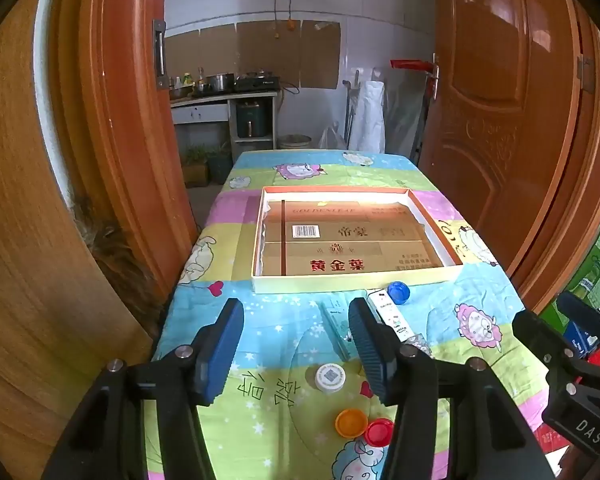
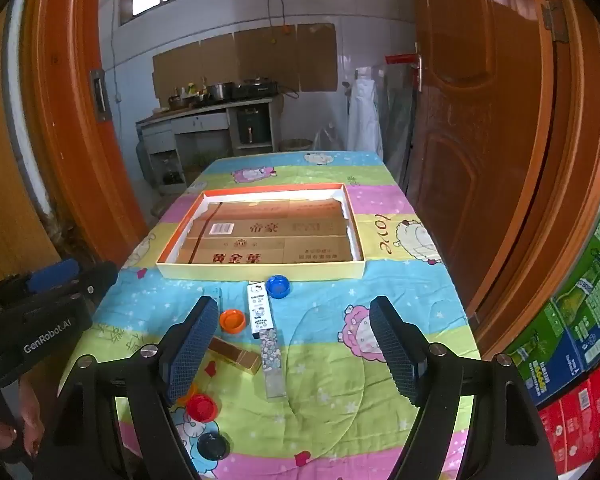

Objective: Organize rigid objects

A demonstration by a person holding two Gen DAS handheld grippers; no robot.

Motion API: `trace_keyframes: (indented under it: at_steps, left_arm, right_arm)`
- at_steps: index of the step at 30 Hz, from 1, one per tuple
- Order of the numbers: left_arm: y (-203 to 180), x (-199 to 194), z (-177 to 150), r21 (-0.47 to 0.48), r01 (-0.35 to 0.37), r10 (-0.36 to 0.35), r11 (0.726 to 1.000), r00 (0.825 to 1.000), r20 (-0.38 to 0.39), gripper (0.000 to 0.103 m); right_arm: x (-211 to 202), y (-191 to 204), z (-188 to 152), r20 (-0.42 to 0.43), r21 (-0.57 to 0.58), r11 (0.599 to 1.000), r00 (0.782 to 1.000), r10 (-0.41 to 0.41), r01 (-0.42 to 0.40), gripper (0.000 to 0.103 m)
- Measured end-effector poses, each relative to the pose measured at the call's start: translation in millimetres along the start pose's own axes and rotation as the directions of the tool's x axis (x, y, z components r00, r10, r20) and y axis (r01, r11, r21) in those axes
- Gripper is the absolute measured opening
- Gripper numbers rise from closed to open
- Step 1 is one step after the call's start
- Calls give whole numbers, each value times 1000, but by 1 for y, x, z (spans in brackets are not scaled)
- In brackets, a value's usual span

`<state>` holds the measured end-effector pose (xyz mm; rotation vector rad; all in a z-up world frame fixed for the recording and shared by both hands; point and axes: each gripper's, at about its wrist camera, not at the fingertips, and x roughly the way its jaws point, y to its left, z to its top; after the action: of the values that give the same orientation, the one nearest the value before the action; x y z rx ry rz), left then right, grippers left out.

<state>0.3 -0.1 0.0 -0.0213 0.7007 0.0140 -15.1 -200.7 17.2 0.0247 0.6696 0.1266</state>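
A shallow tray (image 1: 340, 282) (image 2: 260, 271) lined with brown cardboard sits mid-table. In front of it lie a blue cap (image 1: 399, 292) (image 2: 278, 286) and a white printed box (image 1: 392, 316) (image 2: 260, 312). The right wrist view also shows an orange cap (image 2: 232, 320), a gold box (image 2: 236, 356), a silver patterned strip (image 2: 272, 360), a red cap (image 2: 201, 406) and a dark cap (image 2: 213, 445). A white cap (image 1: 330, 378), orange cap (image 1: 351, 423) and red cap (image 1: 379, 432) lie under my left gripper (image 1: 296, 340). It hangs open and empty. My right gripper (image 2: 294, 344) is open and empty too.
A cartoon-print cloth (image 2: 380, 280) covers the table. Brown doors (image 1: 500, 120) stand at both sides, with a kitchen counter (image 1: 220, 100) beyond. Stacked cartons (image 2: 572, 340) sit to the right of the table. A hand (image 2: 20, 432) holds the left gripper's body (image 2: 48, 320).
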Motion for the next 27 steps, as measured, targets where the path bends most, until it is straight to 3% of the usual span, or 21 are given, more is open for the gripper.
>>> trace_keyframes:
  at_steps: [9,27]
  left_arm:
    - [6,-2,-1,-22,20,-20,1000,1000,2,51]
    - [2,5,-1,-12,-5,5,1000,1000,-14,51]
  right_arm:
    - [0,1,0,-3,-10,1000,1000,-9,9,79]
    - [3,1,-1,-9,-12,1000,1000,-6,6,79]
